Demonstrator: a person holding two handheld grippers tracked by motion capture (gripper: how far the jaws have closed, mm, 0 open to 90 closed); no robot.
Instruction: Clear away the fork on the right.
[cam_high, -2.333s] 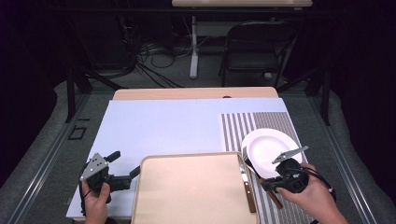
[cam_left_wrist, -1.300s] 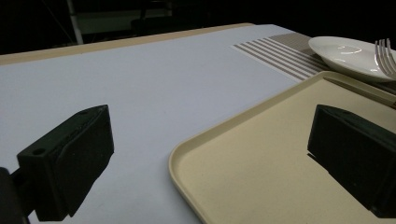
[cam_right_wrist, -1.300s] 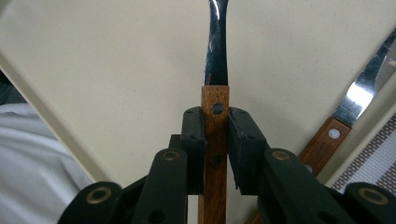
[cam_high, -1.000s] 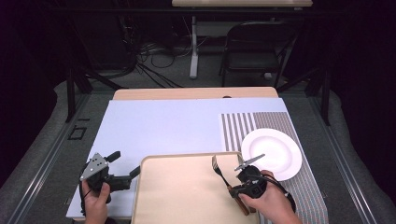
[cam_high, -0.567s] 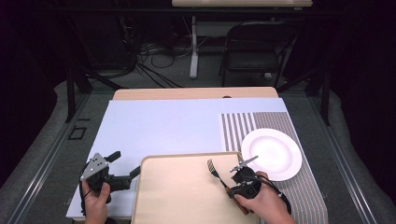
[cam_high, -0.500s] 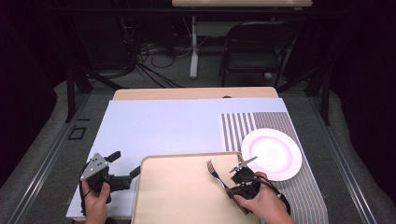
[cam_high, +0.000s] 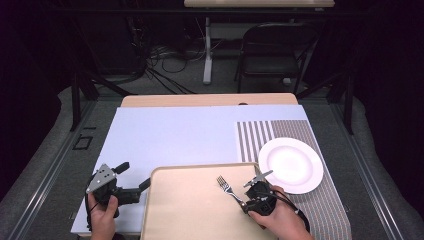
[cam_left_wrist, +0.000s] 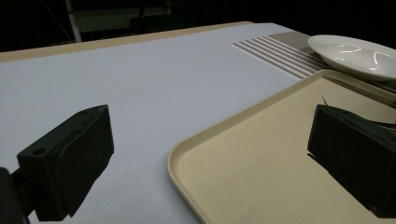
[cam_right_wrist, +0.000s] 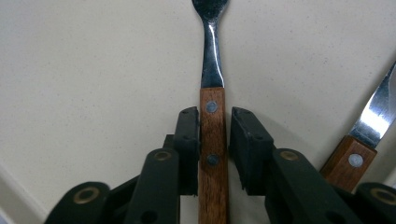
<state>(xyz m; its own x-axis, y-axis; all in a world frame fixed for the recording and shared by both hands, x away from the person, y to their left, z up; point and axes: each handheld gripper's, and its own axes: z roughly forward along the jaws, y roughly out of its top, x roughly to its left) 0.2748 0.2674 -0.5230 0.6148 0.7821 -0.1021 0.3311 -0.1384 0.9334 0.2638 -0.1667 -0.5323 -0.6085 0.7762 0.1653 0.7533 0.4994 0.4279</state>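
Moved from plate (cam_high: 290, 165) to tray (cam_high: 195, 210): fork (cam_right_wrist: 212, 135), now laid there beside knife (cam_right_wrist: 369, 135). Right gripper (cam_right_wrist: 215, 140) jaws just opening, handle between, gap visible. Left gripper (cam_left_wrist: 210, 154) wide, idle. Placement nearly done; withdrawal left.

The right gripper (cam_high: 252, 197) carried the fork (cam_high: 228, 187) from beside the plate (cam_high: 290, 164), right of frame, onto the tray (cam_high: 185, 210) at lower centre; its jaws have just been opening around the handle.
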